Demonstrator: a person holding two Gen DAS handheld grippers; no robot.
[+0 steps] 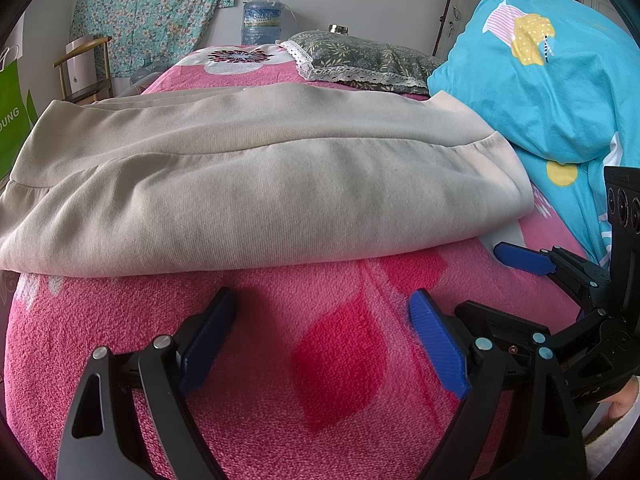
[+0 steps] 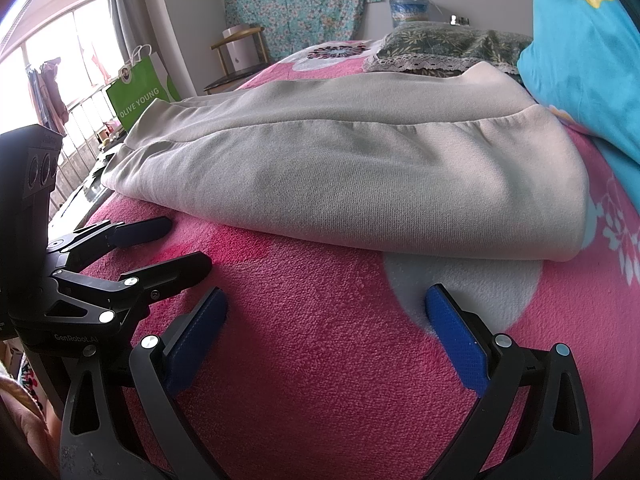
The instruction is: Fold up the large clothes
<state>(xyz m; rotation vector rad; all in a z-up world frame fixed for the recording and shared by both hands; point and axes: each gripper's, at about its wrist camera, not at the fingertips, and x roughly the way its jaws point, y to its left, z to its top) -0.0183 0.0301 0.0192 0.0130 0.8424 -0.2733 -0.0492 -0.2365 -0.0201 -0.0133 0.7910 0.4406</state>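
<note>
A beige garment (image 1: pixel 248 176) lies folded into a wide flat stack on the pink fleece blanket (image 1: pixel 320 360); the right wrist view shows the same beige garment (image 2: pixel 360 168) from the right. My left gripper (image 1: pixel 320 312) stands open just short of its near edge, nothing between the blue pads. My right gripper (image 2: pixel 326 312) is open too, over the blanket in front of the garment's right half. Each camera catches the other gripper beside it, open: the right gripper (image 1: pixel 460 276) and the left gripper (image 2: pixel 188 244).
A turquoise quilt (image 1: pixel 552 80) is heaped on the right against the garment. A dark floral pillow (image 1: pixel 360 60) lies behind it. Past the bed's left side stand a green shopping bag (image 2: pixel 136 96), a chair (image 2: pixel 240 52) and a window. A water jug (image 1: pixel 262 20) stands by the far wall.
</note>
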